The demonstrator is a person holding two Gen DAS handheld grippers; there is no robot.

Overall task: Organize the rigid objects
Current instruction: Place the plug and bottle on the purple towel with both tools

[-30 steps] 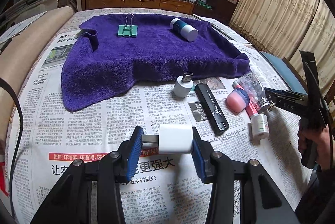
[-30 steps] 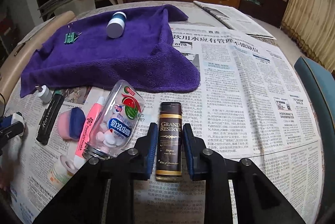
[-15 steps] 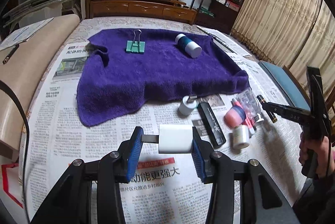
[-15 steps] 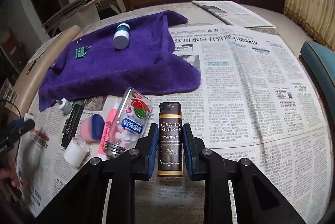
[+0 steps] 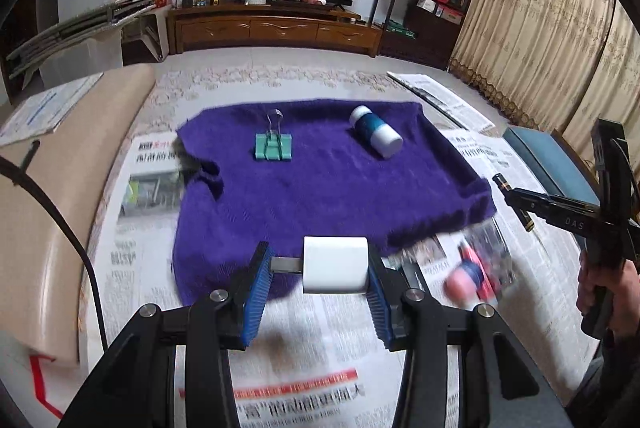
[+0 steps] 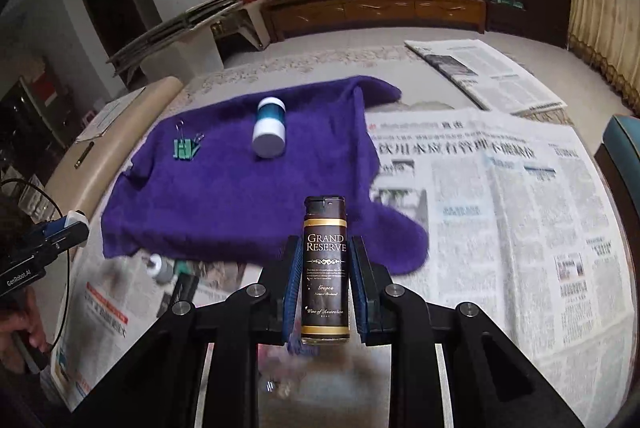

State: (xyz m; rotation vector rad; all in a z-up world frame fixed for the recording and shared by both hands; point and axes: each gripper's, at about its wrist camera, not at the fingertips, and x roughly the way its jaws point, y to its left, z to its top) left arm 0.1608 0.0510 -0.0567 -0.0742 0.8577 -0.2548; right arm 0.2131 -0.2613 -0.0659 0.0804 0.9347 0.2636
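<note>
A: What is the left gripper (image 5: 316, 286) pinching?

B: A smooth white charger block (image 5: 335, 265), boxy with rounded edges, its metal plug lying crosswise against the left ribbed blue pad.

A: And the right gripper (image 6: 323, 288)?

B: Its fingers clamp a glossy dark-brown lighter (image 6: 325, 268), long axis pointing straight ahead, reading "GRAND RESERVE". Beyond both lies a fuzzy purple towel (image 6: 240, 196) carrying a green binder clip (image 5: 274, 149) and a white-capped teal bottle (image 5: 375, 137).
</note>
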